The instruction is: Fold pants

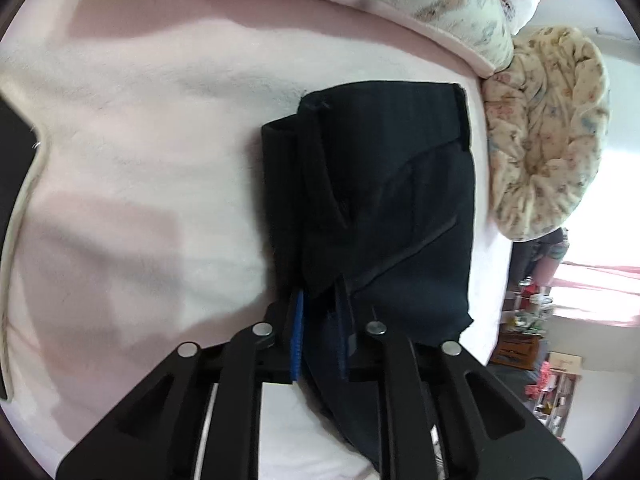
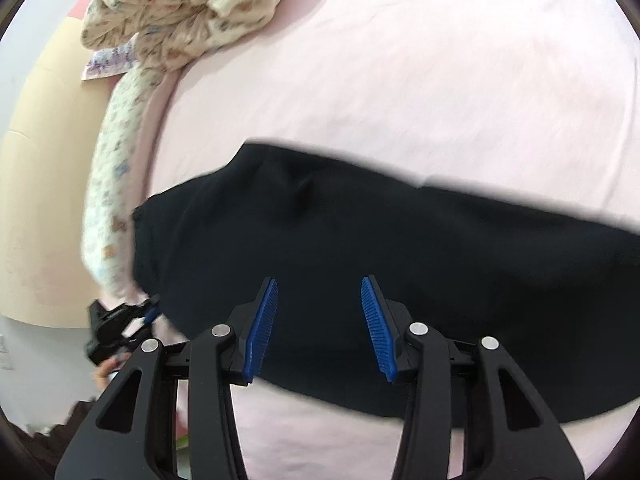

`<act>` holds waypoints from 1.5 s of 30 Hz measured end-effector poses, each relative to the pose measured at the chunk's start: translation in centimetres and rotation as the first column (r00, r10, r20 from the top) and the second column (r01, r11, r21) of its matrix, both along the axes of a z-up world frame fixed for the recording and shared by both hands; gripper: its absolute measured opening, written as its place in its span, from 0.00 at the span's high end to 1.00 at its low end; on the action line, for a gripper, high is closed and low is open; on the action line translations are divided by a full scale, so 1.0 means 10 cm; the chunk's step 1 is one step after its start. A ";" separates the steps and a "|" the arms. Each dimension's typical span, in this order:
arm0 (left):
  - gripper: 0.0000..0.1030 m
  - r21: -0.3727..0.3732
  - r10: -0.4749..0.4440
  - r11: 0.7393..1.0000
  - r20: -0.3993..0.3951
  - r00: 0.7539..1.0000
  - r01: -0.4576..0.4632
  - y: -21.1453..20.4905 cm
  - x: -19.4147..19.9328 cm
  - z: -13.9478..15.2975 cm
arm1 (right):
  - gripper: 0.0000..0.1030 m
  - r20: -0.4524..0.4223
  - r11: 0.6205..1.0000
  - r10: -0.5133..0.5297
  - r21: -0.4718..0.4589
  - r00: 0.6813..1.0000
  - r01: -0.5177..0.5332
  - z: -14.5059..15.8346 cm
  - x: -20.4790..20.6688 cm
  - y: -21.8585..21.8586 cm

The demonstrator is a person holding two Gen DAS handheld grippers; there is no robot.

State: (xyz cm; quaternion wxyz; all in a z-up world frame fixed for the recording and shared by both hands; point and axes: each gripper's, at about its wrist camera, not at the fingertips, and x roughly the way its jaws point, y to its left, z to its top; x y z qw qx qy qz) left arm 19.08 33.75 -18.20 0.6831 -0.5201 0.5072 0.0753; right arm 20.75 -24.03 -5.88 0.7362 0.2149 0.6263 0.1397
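1. Pale pink fleece bedding (image 1: 132,152) covers the bed, and the dark navy fabric pants (image 1: 384,200) lie on it partly folded, close to a crumpled cream floral-print blanket (image 1: 552,136) at the bed's edge.
2. Left gripper (image 1: 318,332) has its jaws pinched on a thick bunch of the pants' lower edge. Several layers seem to be caught there, though dark cloth on dark cloth makes that hard to judge; if only some are held, lifting could peel the fold apart.
3. Right gripper (image 2: 318,328) hangs over the middle of the pants with its blue ribbed pads (image 2: 262,328) spread and nothing between them. Should it bite too shallowly, it might take only the top layer and leave a skewed crease.
4. Pulling with one side gripped and the other free could drag the whole garment across the fleece instead of folding it.
5. Floral blanket lies just beside the pants, so a wide swing could snag it or bring it into the fold.
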 end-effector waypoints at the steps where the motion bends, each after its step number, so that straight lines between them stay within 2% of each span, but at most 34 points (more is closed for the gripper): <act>1: 0.79 0.028 -0.016 0.999 -0.004 1.000 0.016 -0.02 0.04 0.03 | 0.55 0.018 0.999 0.020 -0.038 1.000 -0.019 0.00 0.12 -0.04; 4: 0.73 0.068 -0.046 0.997 -0.001 0.999 0.046 -0.07 0.09 0.06 | 0.55 0.047 0.994 0.066 -0.093 0.997 -0.061 -0.04 0.38 -0.07; 8: 0.62 0.019 -0.019 1.000 0.022 1.000 0.018 -0.04 0.05 0.03 | 0.55 0.049 0.975 0.179 -0.144 0.983 -0.171 -0.20 0.77 0.17; 11: 0.57 0.036 -0.028 0.999 0.016 0.999 0.027 -0.07 0.08 0.06 | 0.55 0.076 0.933 0.333 -0.173 0.940 -0.317 -0.26 0.99 0.56; 13: 0.56 0.062 -0.051 0.997 0.010 0.999 0.050 -0.11 0.10 0.09 | 0.55 0.098 0.915 0.385 -0.172 0.918 -0.365 -0.29 1.11 0.77; 16: 0.55 0.076 -0.064 0.995 0.009 0.998 0.063 -0.13 0.12 0.10 | 0.55 0.077 0.900 0.426 -0.132 0.901 -0.415 -0.39 1.16 0.93; 20: 0.55 0.067 -0.058 0.996 0.019 0.998 0.056 -0.11 0.08 0.09 | 0.56 0.015 0.848 0.519 -0.141 0.855 -0.512 -0.54 1.14 1.14; 21: 0.55 0.069 -0.060 0.996 0.021 0.998 0.058 -0.11 0.08 0.09 | 0.61 0.007 0.842 0.526 -0.144 0.851 -0.519 -0.56 1.13 1.17; 24: 0.55 0.076 -0.065 0.995 0.020 0.998 0.064 -0.12 0.08 0.10 | 0.98 -0.019 0.834 0.540 -0.120 0.841 -0.539 -0.66 1.06 1.23; 26: 0.55 0.073 -0.061 0.996 0.020 0.998 0.060 -0.12 0.09 0.10 | 0.98 0.009 0.829 0.554 -0.092 0.832 -0.551 -0.60 0.95 1.24; 28: 0.55 0.061 -0.044 0.997 0.022 0.999 0.043 -0.11 0.08 0.10 | 0.98 0.078 0.821 0.572 -0.054 0.817 -0.569 -0.42 0.85 1.25; 29: 0.56 0.058 -0.039 0.998 0.023 0.999 0.037 -0.11 0.08 0.09 | 0.98 0.127 0.818 0.575 -0.071 0.808 -0.571 -0.28 0.80 1.24; 31: 0.56 0.065 -0.025 0.998 0.030 0.999 0.023 -0.11 0.07 0.09 | 0.98 0.180 0.843 0.538 -0.128 0.823 -0.523 -0.13 0.84 1.16; 32: 0.59 0.074 -0.023 0.997 0.029 0.999 0.021 -0.11 0.06 0.09 | 0.98 0.198 0.877 0.479 -0.140 0.855 -0.459 -0.08 0.94 1.07; 34: 0.59 0.104 -0.014 0.995 0.029 0.999 0.011 -0.14 0.05 0.10 | 0.99 0.211 0.912 0.407 -0.156 0.889 -0.380 -0.10 1.10 0.99; 36: 0.60 0.118 -0.003 0.993 0.027 1.000 -0.001 -0.15 0.04 0.10 | 0.98 0.184 0.904 0.403 -0.233 0.897 -0.358 -0.28 1.16 1.11; 38: 0.61 0.124 0.001 0.992 0.021 1.000 -0.004 -0.15 0.04 0.10 | 0.98 0.091 0.878 0.429 -0.276 0.899 -0.391 -0.55 1.15 1.28; 40: 0.61 0.118 -0.002 0.993 0.016 1.000 0.000 -0.14 0.06 0.10 | 0.98 0.053 0.872 0.440 -0.261 0.896 -0.413 -0.63 1.10 1.33; 41: 0.61 0.113 -0.006 0.994 0.017 1.000 0.004 -0.14 0.06 0.10 | 0.96 0.069 0.896 0.413 -0.210 0.908 -0.391 -0.57 1.08 1.26; 43: 0.58 0.103 -0.022 0.994 0.027 0.999 0.020 -0.12 0.05 0.13 | 0.69 0.081 0.941 0.333 -0.093 0.939 -0.326 -0.44 1.06 1.00; 45: 0.50 0.099 -0.028 0.995 0.045 0.999 0.024 -0.12 0.02 0.18 | 0.67 0.094 0.974 0.225 -0.012 0.970 -0.225 -0.26 1.01 0.61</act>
